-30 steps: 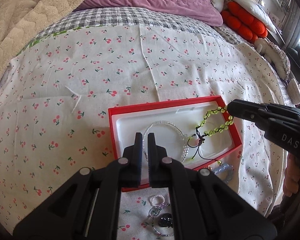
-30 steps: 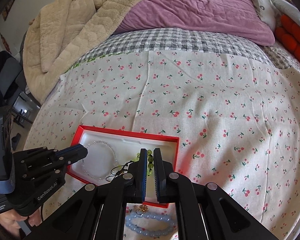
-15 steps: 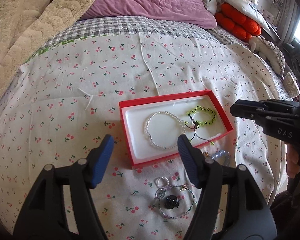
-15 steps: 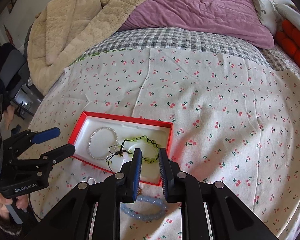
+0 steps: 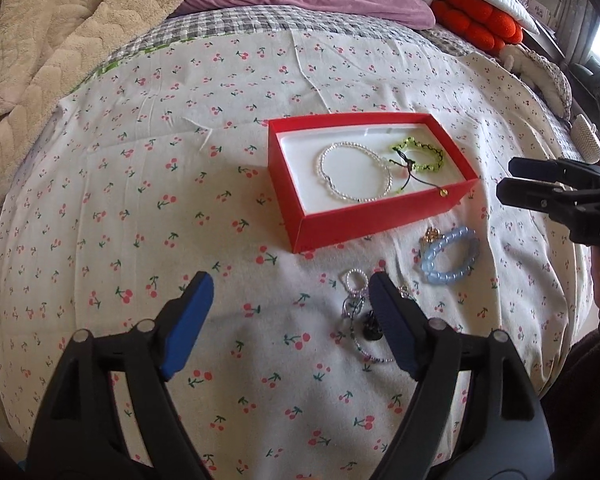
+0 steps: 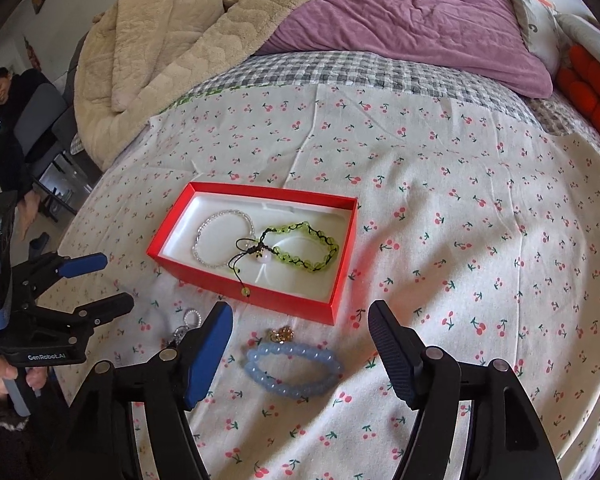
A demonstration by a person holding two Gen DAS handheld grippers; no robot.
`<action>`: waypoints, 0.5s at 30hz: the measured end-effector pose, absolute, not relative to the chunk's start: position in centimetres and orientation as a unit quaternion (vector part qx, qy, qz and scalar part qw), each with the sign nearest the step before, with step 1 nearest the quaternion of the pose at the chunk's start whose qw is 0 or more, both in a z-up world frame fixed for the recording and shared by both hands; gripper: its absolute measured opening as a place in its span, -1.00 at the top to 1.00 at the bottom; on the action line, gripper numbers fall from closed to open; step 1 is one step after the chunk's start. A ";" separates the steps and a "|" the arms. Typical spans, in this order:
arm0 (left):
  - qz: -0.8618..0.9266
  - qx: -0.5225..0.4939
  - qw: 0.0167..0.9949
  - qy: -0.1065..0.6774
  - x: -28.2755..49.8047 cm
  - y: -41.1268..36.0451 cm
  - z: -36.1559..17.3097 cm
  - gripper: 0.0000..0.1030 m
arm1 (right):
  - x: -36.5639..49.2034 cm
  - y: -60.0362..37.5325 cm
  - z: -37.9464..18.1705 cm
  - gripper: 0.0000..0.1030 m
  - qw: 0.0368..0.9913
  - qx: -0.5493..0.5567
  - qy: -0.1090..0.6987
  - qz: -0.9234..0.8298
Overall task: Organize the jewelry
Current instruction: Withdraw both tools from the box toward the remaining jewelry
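Observation:
A red box with a white lining lies on the cherry-print sheet. In it lie a clear bead bracelet and a green bead bracelet. A blue bead bracelet with a gold charm lies on the sheet in front of the box. A small pearl ring and a dark beaded piece lie beside it. My left gripper is open and empty, near the dark piece. My right gripper is open and empty, just above the blue bracelet.
A beige blanket and purple duvet lie at the back of the bed. Orange cushions sit at the back right. A person sits in a chair at the left, off the bed.
The green bracelet left my right gripper and now lies in the box. Both grippers opened and drew back toward the bed's near edge.

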State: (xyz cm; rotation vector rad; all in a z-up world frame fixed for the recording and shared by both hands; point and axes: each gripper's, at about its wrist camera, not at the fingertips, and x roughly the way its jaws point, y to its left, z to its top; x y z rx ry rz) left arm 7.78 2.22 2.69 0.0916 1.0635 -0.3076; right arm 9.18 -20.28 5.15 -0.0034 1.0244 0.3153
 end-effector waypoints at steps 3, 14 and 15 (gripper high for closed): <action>-0.162 0.052 0.842 0.512 6.8 1.9 2.1 -0.56 | 8.5 -20.4 4.4 -0.40 0.856 -0.004 0.496 0.146; -0.209 0.053 0.812 0.542 4.7 0.5 -0.5 -0.56 | 6.1 -19.7 1.8 -0.42 0.840 -0.033 0.522 0.148; -0.209 0.058 0.814 0.539 4.6 0.4 -0.6 -0.56 | 6.0 -19.6 1.5 -0.42 0.838 -0.035 0.524 0.148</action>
